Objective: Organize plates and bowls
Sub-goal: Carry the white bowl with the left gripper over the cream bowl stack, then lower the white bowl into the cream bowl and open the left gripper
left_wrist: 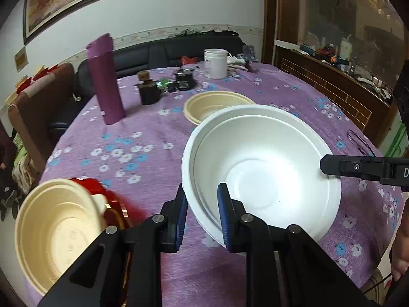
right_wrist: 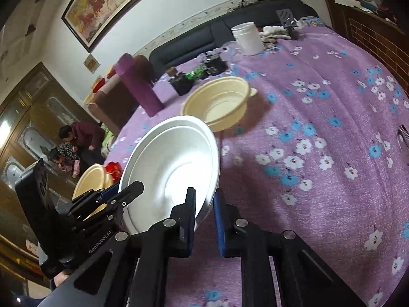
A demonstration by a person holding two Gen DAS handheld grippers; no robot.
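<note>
My table (left_wrist: 153, 138) fills most of both views, round and covered in a purple cloth with white and blue flowers. Above it I hold a large white bowl (left_wrist: 260, 168) between both hands, lifted off the cloth and tilted, with what looks like a second white rim nested inside it. My left hand-held gripper (left_wrist: 202, 204) is nearly closed, its blue pads clamped on the bowl's near rim, one pad inside and one outside. My right hand-held gripper (right_wrist: 204, 215) is likewise almost shut on the opposite rim, one finger on each side of the edge.

Beyond the white bowl a cream bowl (left_wrist: 217, 105) sits on the cloth. A second cream bowl (left_wrist: 58, 227) sits at the table's near left edge, touching something red (left_wrist: 112, 199) behind it that I cannot make out.

Further back stand a tall purple flask (left_wrist: 104, 79), a white jar (left_wrist: 216, 62), a squat dark pot (left_wrist: 148, 89) and a small black tin (left_wrist: 184, 79).
</note>
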